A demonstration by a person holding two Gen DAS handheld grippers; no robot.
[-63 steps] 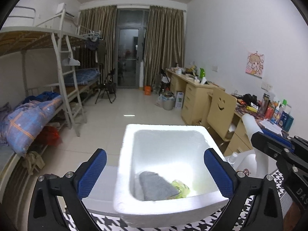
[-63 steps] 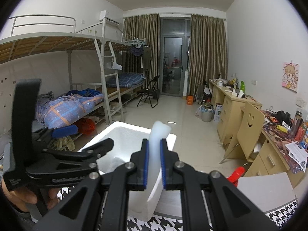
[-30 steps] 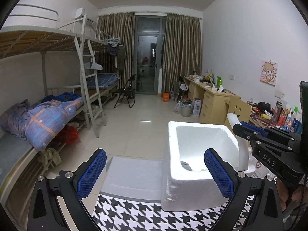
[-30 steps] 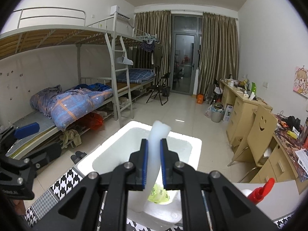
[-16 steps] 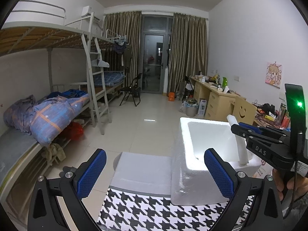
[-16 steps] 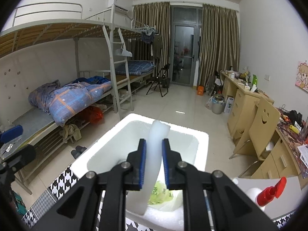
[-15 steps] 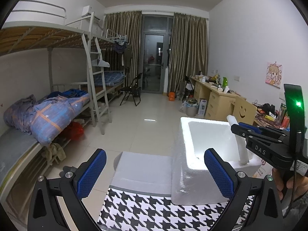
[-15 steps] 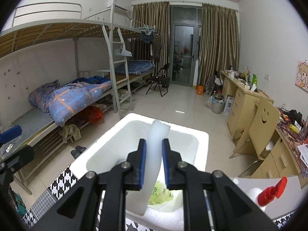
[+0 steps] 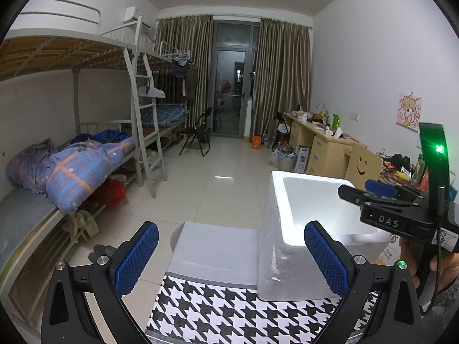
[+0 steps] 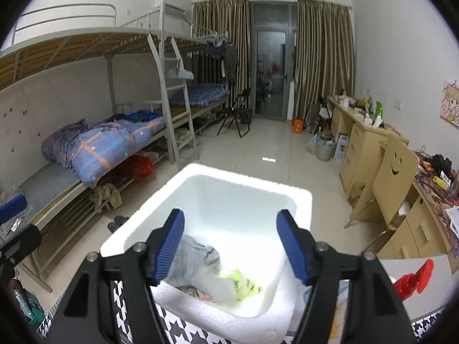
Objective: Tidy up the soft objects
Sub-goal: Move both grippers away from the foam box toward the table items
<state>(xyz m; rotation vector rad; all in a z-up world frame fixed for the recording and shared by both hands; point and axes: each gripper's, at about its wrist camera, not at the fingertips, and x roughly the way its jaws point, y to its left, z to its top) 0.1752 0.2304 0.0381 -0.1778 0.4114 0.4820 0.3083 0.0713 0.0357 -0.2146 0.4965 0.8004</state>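
Right wrist view: the right claw [image 10: 231,243] is opening, its jaws spread wide over the white foam box [image 10: 298,200], nothing between them. Inside the box lie a grey cloth [image 10: 195,258], a white foam piece [image 10: 218,286] and a yellow-green bag [image 10: 243,282]. The left claw [image 9: 229,258] stands wide and empty beside the box.

My tool [image 10: 231,243] had blue pads; the foam box [image 10: 298,200] was white, the tabletop [image 9: 243,309] cloth black-and-white houndstooth.

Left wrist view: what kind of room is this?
Most likely a shared dorm room: a metal bunk bed with a ladder on one side, a row of cluttered desks along the opposite wall, and a curtained balcony door at the far end.
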